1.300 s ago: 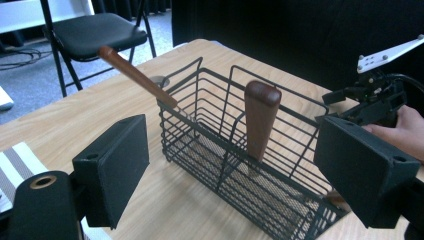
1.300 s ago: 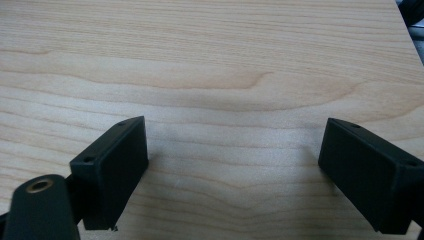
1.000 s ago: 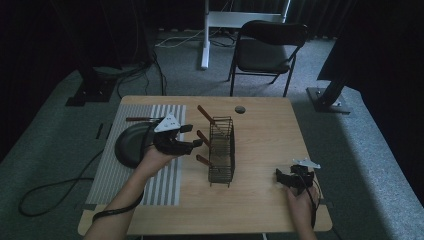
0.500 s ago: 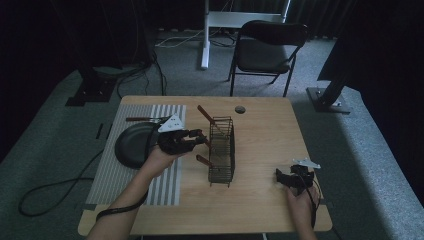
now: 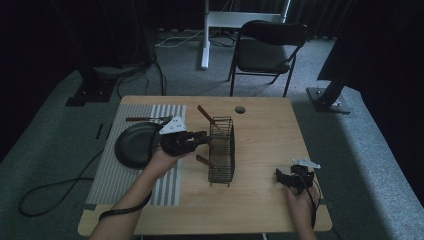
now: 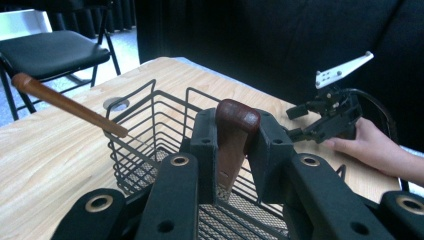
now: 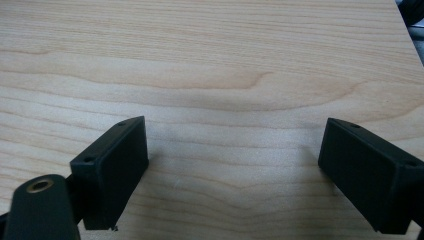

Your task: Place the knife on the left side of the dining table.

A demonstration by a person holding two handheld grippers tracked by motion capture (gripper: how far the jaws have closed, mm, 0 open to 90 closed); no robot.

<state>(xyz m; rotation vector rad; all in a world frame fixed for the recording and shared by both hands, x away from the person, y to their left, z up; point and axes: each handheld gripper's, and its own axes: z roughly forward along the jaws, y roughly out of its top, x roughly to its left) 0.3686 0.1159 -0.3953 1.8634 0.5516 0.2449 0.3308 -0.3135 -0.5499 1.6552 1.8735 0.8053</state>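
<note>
Your left gripper (image 6: pixel 232 150) clamps a wooden handle (image 6: pixel 235 135) at the basket (image 5: pixel 222 150) rim; the right gripper (image 7: pixel 235 175) rests wide apart on the table (image 5: pixel 265 130). Keep the handle upright and lower it squarely between the wires, clear of the other handle (image 6: pixel 67 105).

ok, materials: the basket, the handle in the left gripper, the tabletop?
Basket: thin dark wire grid with a fine mesh floor, matte, likely coated metal. Handle clamped in the left gripper: reddish-brown, glossy highlight on its rounded end, looks like varnished wood, could be plastic. Tabletop: pale with clear grain lines, wood or wood-look laminate, satin.
</note>
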